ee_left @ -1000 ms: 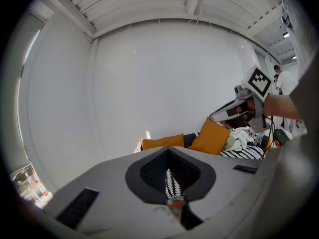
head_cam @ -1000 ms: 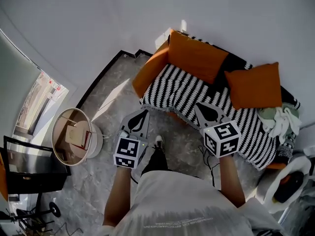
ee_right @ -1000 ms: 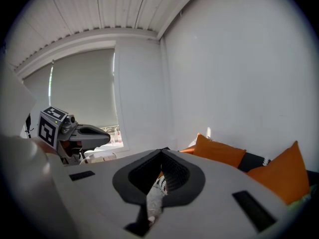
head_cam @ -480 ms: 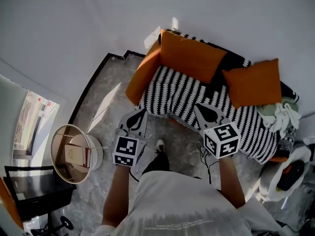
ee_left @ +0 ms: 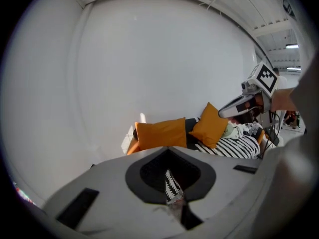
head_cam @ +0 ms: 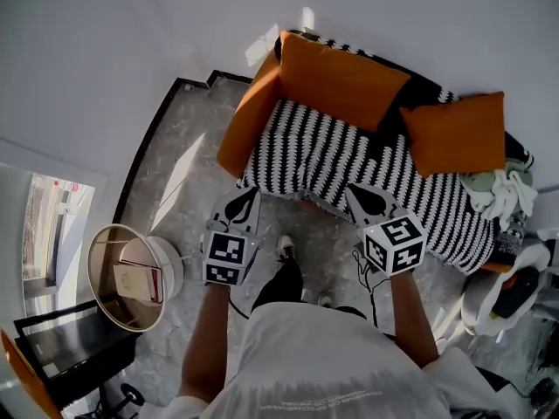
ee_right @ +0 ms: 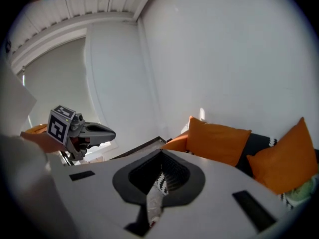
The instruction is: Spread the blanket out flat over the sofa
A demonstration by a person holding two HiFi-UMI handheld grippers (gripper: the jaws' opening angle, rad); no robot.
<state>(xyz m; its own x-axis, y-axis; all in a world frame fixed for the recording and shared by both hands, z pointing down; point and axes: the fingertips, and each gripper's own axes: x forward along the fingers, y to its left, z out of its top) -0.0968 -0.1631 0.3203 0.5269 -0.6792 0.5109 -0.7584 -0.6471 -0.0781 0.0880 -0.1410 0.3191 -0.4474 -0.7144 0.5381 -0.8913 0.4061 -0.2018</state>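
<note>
Blanket (head_cam: 349,160): soft knit-looking fabric with black-and-white zigzag stripes. It is laid over the seat of the sofa (head_cam: 238,133) and reaches down to the sofa's front edge. The same pattern is seen along the top of the backrest, behind the cushions. A few shallow wrinkles are seen, otherwise it lies mostly flat.

The sofa is upholstered in plain orange, with a boxy arm at its left end. A wide rectangular orange cushion (head_cam: 341,77) is leaned on the backrest at the left. A squarer orange cushion (head_cam: 456,133) is tilted toward the right end, with a dark patch between the two. A crumpled heap of pale green and white cloth (head_cam: 496,195) is piled at the sofa's right end.

The left gripper (head_cam: 247,199) is held at the blanket's front left corner. The right gripper (head_cam: 358,195) is held further along the sofa's front edge. Both are pointed at the sofa and angled down. In the left gripper view the grey fingers (ee_left: 114,183) are clenched on a narrow fold of the patterned hem. In the right gripper view the fingers (ee_right: 214,193) are likewise clamped on a thin strip of the same fabric. The gripper bodies are smooth grey plastic, each topped with a marker cube (head_cam: 225,258) in black-and-white squares.

The floor (head_cam: 179,177) is glossy grey marbled stone with a sunlit patch. The wall (head_cam: 113,42) is plain white. The person's white shirt (head_cam: 323,365) is seen at the bottom of the head view.
</note>
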